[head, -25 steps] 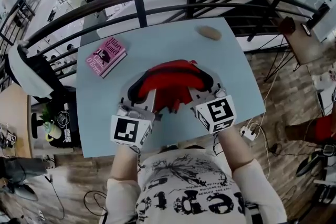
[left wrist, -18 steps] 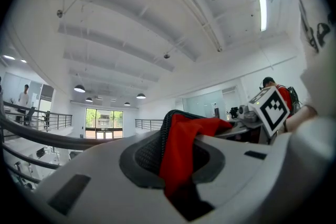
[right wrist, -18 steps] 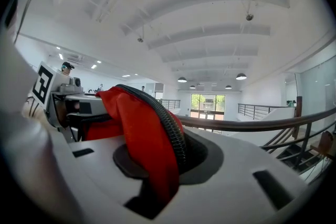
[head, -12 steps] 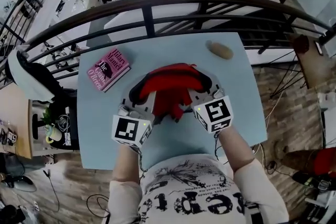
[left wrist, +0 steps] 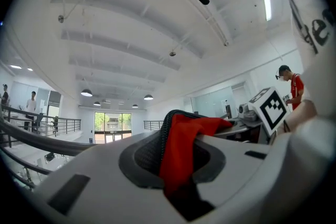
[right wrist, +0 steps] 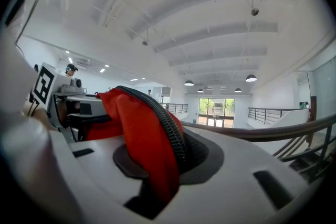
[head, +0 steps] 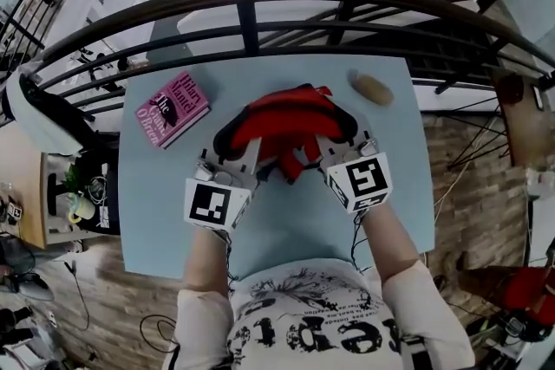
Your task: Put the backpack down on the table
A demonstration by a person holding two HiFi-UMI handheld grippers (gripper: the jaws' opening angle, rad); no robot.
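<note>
A red backpack (head: 282,127) with black edging hangs over the light blue table (head: 260,221), carried between both grippers. My left gripper (head: 244,160) is shut on the bag's left edge, where red fabric and black mesh trim (left wrist: 181,149) sit pinched in its jaws. My right gripper (head: 327,153) is shut on the right edge, with red cloth and a black zipper rim (right wrist: 157,139) clamped between its jaws. Both grippers point level toward the railing. The bag's underside is hidden, so I cannot tell whether it touches the table.
A pink book (head: 171,107) lies on the table's far left. A brown oval object (head: 371,87) rests at the far right corner. A dark curved railing (head: 260,0) runs just beyond the table's far edge. The person's torso stands against the near edge.
Both grippers and the backpack have moved forward over the table, away from the near edge and toward the railing. The grips look unchanged.
</note>
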